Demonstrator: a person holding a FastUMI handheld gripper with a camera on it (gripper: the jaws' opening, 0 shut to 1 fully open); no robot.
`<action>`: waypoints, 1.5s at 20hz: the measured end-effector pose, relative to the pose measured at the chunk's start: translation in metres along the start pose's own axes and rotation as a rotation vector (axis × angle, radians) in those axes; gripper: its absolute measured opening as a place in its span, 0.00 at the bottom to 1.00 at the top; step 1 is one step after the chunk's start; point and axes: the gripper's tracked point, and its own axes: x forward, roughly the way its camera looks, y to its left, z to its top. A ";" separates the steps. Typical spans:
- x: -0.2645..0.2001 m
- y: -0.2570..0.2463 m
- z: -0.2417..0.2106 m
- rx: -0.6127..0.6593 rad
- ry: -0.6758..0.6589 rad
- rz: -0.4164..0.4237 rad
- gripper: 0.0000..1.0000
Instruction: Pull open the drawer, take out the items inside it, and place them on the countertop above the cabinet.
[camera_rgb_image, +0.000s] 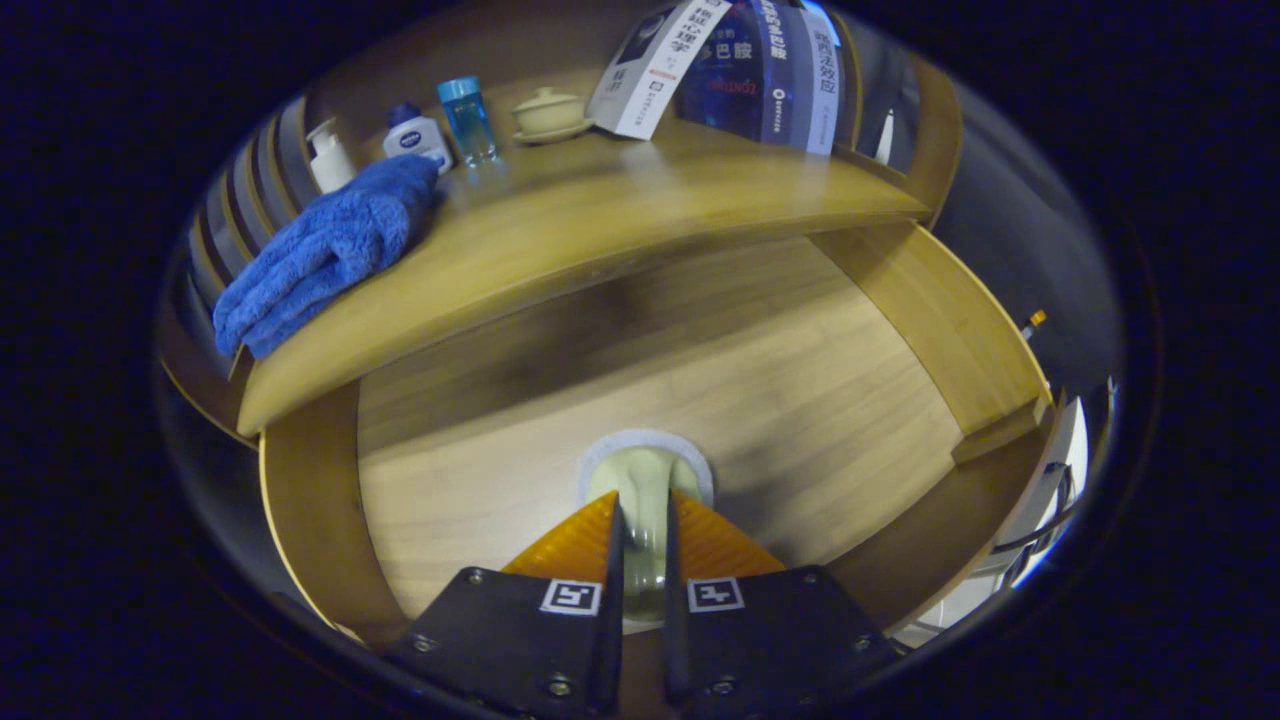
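Gripper (640, 520): the two fingers stand nearly closed, clenched on a pale green, glossy item (641, 490) held between them. Both fingers press on its sides. The item's rounded top shows just ahead of the fingertips; what kind of object it is cannot be told for certain. A grey-white round pad or coaster (645, 442) shows around and beyond the item's upper end; whether the item rests on it or is lifted clear of it cannot be told.

Drawer (660, 400): pulled open, wooden floor exposed and bare apart from the held item and the pad. Its side walls run along both sides, and its front wall lies near the gripper.

Bench (600, 210): the wooden top above the cabinet lies beyond the drawer. On it, at the left end, a folded blue towel (320, 250) rests at the front edge. Behind the towel stands a white pump bottle (330, 158), beside it a white bottle with a dark blue cap (414, 135), then a clear blue bottle (467, 118). A cream lidded cup on a saucer (548, 113) stands further right. Leaning books (740, 70) stand at the rear right, the nearest one tilted toward the cup.
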 end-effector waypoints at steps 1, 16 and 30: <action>-0.004 0.001 0.006 0.013 -0.025 0.009 0.17; -0.122 0.018 0.144 -0.010 -0.368 0.019 0.17; -0.037 0.043 0.220 -0.160 -0.407 0.056 0.17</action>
